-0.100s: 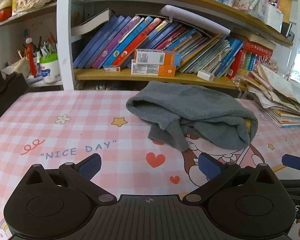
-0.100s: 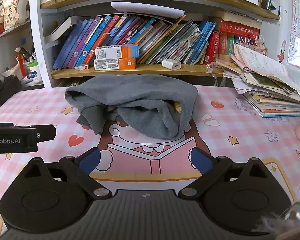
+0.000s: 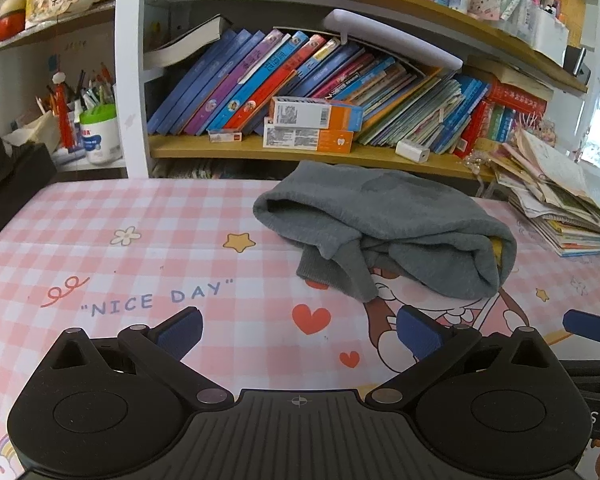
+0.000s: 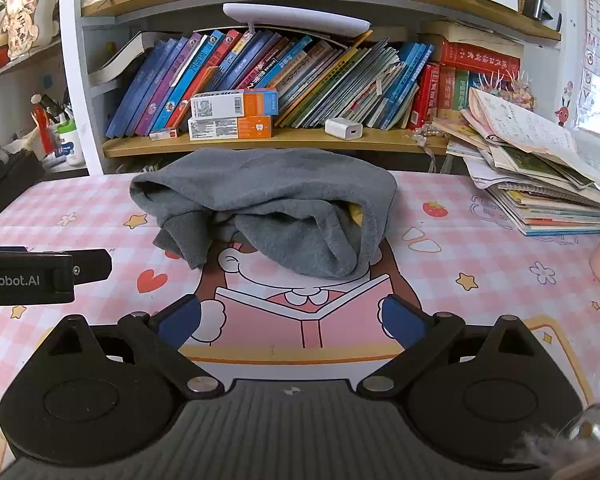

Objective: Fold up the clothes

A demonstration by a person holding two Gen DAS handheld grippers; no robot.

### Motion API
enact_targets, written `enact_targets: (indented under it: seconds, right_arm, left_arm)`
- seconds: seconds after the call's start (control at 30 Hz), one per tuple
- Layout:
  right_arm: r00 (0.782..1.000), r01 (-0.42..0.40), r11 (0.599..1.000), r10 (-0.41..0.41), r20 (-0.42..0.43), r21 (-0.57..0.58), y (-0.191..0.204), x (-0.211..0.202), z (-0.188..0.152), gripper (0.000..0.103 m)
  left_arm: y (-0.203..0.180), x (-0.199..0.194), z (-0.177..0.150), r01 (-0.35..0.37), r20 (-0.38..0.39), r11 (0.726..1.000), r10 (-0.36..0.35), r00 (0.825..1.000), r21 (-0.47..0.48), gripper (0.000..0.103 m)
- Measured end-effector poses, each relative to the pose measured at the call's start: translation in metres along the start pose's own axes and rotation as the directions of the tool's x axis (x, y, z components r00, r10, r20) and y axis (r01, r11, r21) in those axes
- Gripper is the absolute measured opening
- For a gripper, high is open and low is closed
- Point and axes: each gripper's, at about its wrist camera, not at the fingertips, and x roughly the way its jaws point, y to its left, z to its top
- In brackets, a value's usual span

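Left hand-held gripper (image 3: 298, 334) and right hand-held gripper (image 4: 290, 322) — both spread wide, grasping nothing, poised low over the pink checked tabletop (image 3: 140, 240) short of the cloth. Grey garment (image 4: 268, 208) bunched in a loose heap at the far middle of the tabletop, just before the bookshelf (image 4: 280, 138); ribbed cuff (image 4: 180, 240) hanging toward the near left, a yellow patch showing inside a fold. Not folded as it lies. Judged step: approach. Next called for — reaching in, pinching an edge or cuff, spreading the heap flat.

Home study: crammed bookshelf (image 4: 300, 80), cartoon desk mat (image 3: 140, 240).
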Motion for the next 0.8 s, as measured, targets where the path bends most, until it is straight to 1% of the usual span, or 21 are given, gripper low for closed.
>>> enact_targets:
  seconds: [0.23, 0.8]
  right_arm:
    - [1.0, -0.002, 1.0, 0.002, -0.003, 0.0, 0.0006, 0.0001, 0.0026, 0.098]
    - [1.0, -0.009, 1.0, 0.009, -0.005, -0.002, 0.0018, 0.0017, 0.0008, 0.098]
  left_arm:
    - [0.0019, 0.0027, -0.0011, 0.008, -0.011, 1.0, -0.009, 1.0, -0.013, 0.103]
    - [-0.0001, 0.0009, 0.0001, -0.002, -0.018, 1.0, 0.002, 1.0, 0.001, 0.103]
